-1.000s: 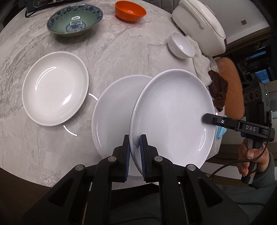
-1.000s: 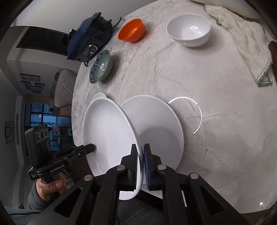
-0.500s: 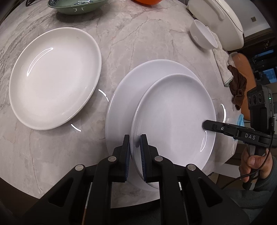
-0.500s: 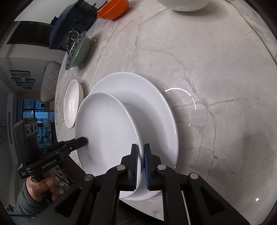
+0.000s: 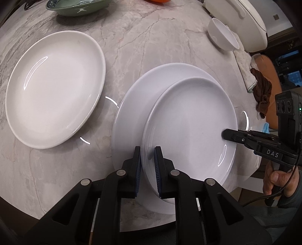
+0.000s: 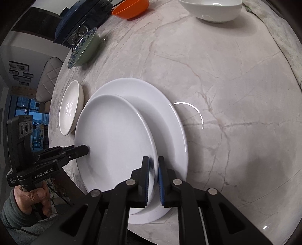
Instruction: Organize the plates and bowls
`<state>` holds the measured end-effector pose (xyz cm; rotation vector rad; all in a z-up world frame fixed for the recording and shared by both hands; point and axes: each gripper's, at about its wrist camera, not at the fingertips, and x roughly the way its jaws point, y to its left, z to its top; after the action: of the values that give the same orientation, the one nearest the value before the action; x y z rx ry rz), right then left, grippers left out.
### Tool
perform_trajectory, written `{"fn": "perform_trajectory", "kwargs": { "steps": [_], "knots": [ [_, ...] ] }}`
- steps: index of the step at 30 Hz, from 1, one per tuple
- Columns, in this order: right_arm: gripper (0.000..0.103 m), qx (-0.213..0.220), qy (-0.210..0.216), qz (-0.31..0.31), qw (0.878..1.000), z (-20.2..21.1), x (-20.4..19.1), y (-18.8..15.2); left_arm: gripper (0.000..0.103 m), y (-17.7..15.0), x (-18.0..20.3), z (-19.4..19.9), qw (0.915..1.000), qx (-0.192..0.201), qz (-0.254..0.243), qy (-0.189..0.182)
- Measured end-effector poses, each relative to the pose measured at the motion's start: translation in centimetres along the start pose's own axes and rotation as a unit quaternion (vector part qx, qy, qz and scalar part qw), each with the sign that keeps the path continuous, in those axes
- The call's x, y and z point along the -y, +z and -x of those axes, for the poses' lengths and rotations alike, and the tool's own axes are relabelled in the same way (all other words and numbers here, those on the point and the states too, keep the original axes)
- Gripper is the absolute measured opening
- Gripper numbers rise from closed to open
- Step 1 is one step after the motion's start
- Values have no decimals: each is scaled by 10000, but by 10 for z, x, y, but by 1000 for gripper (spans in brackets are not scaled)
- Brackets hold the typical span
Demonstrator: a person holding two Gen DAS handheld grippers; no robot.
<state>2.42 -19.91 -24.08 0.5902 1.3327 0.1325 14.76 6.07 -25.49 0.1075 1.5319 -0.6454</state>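
A white plate [image 5: 188,130] lies on top of a larger white plate [image 5: 132,113] near the table's front edge. My left gripper [image 5: 147,156] grips its near rim, one finger above and one below. My right gripper [image 6: 153,165] grips the opposite rim of the same plate [image 6: 113,143], and shows from the side in the left wrist view [image 5: 226,134]. The larger plate [image 6: 166,120] sticks out beyond it. A third white plate [image 5: 54,86] lies apart to the left, also in the right wrist view [image 6: 69,107].
On the marble table [image 5: 151,43] stand a green patterned bowl [image 5: 77,7], an orange bowl [image 6: 130,7], a white bowl [image 5: 223,35], a white cooker [image 5: 239,18], a cloth [image 5: 245,75] and a dark appliance [image 6: 79,24]. The table edge is close below the stacked plates.
The held plate has gone from steeply tilted to nearly flat and has come down onto the larger plate. Both grippers stay clamped on its rim.
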Motion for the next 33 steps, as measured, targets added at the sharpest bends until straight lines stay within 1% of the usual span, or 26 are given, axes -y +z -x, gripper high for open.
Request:
{"fn": "perform_trajectory", "kwargs": {
  "steps": [2,4,5,7,9,11,15,17,19,20,21,22,23,24,25,26,28,29,31,33],
  "knots": [
    [13,14,-68,76,9999,0,-2,0,14,-2,0,0,10000,47,50,-24],
    [13,38,-203,210,9996,0,-7,0,18,-2,3,1,10000,80,4,-16],
    [13,53,-279,287,9992,-1,-10,0,23,-4,5,1,9999,102,-27,-15],
    [14,74,-457,439,9980,-1,-16,0,34,-6,10,2,9998,161,-85,-2],
    [15,89,-652,608,9960,-2,-23,-2,58,-7,17,4,9996,222,-134,-51],
    [23,108,-720,712,9948,-3,-27,-3,69,-8,22,8,9995,286,-167,5],
    [32,165,-690,830,9940,-3,-31,-3,74,-8,20,18,9989,463,19,76],
    [41,225,-631,856,9941,0,-29,-3,77,-10,16,28,9980,611,153,101],
    [47,298,-600,864,9940,6,-27,-3,83,-14,13,43,9962,803,335,75],
    [50,342,-578,850,9941,9,-25,-3,89,-18,10,53,9948,920,439,58],
    [51,394,-543,829,9943,14,-24,-2,94,-22,6,64,9929,1061,542,40],
    [53,463,-499,811,9944,20,-22,-2,96,-27,3,75,9906,1224,613,20],
    [58,572,-423,788,9943,28,-20,-2,98,-33,0,87,9879,1402,657,51],
    [62,690,-295,751,9943,36,-17,-2,98,-39,-3,99,9850,1567,705,161],
    [70,827,-95,675,9942,45,-13,-2,99,-46,-8,110,9818,1711,767,288],
    [77,980,184,539,9936,55,-6,-1,102,-54,-16,120,9787,1831,853,370],
    [85,1149,972,174,9885,70,12,2,103,-70,-39,134,9737,1933,1100,492],
    [85,1147,1248,33,9855,75,20,6,103,-77,-51,138,9721,1926,1223,542],
    [86,1069,1472,4,9833,82,23,17,103,-85,-76,144,9706,1843,1462,516],
    [85,1128,1741,60,9782,94,17,32,103,-88,-103,151,9669,1827,1755,299]
  ]
}}
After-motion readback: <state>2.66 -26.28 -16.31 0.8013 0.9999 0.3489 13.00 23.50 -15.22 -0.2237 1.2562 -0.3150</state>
